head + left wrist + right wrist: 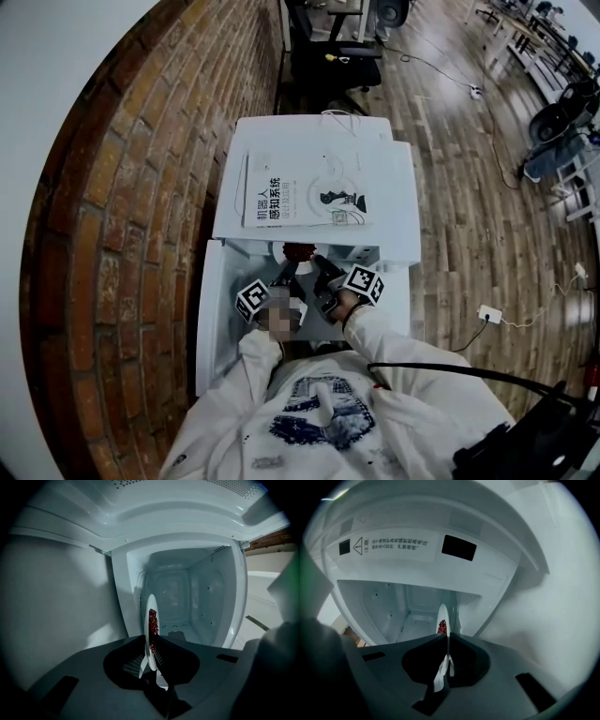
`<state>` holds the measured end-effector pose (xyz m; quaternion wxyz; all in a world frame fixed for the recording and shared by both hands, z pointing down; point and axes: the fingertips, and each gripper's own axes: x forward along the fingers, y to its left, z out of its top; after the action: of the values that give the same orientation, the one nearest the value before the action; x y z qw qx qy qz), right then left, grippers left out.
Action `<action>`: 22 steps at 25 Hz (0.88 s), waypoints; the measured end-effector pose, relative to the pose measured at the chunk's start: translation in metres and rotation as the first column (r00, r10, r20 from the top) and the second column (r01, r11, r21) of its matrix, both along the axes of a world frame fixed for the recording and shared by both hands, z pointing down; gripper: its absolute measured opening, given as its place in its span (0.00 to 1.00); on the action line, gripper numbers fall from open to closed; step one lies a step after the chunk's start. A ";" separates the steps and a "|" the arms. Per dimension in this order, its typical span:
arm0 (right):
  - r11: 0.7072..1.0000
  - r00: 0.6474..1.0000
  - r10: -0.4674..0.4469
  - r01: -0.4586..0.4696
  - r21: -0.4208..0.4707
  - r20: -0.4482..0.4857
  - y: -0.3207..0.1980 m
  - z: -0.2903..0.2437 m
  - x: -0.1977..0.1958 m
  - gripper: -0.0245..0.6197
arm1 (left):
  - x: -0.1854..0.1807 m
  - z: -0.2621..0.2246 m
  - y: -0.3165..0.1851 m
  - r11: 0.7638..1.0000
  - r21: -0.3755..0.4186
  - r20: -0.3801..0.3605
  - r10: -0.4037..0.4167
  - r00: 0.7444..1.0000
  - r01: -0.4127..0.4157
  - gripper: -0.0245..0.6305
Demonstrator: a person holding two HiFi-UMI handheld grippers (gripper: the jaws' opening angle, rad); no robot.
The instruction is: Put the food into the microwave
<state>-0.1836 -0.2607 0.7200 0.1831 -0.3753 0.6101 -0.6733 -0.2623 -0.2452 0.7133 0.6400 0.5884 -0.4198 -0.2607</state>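
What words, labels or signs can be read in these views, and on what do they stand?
"机器人 感知系统": on the booklet lying on top of the microwave; its smaller print and square code are too blurred to read.
Warning triangle with lines of Chinese print: on the label above the microwave's opening, in the right gripper view; too small to read.

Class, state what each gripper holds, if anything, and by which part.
The left gripper and right gripper each clamp the rim of one white plate, at opposite edges.

White blue-printed sweatshirt, grey left tool, grey right tool
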 end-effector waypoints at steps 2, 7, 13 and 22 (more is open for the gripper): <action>1.000 1.000 0.005 -0.005 0.002 0.002 -0.002 0.000 -0.001 0.08 | 0.001 0.000 0.000 1.000 0.002 0.013 0.020 1.000 -0.020 0.12; 1.000 1.000 0.010 -0.010 -0.002 0.001 -0.003 0.000 -0.003 0.08 | 0.003 -0.005 0.008 0.999 0.006 0.007 0.039 0.999 -0.039 0.21; 1.000 1.000 0.016 -0.016 -0.002 0.004 -0.006 0.000 -0.003 0.08 | 0.013 -0.004 0.030 0.998 -0.008 -0.024 0.068 0.997 -0.068 0.21; 1.000 1.000 0.011 -0.011 -0.009 0.002 -0.007 -0.001 -0.003 0.08 | 0.013 -0.006 0.027 1.000 -0.002 -0.053 0.030 0.998 -0.030 0.07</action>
<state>-0.1867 -0.2674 0.7195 0.1856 -0.3787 0.6050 -0.6753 -0.2494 -0.2185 0.7070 0.6558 0.5865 -0.3940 -0.2659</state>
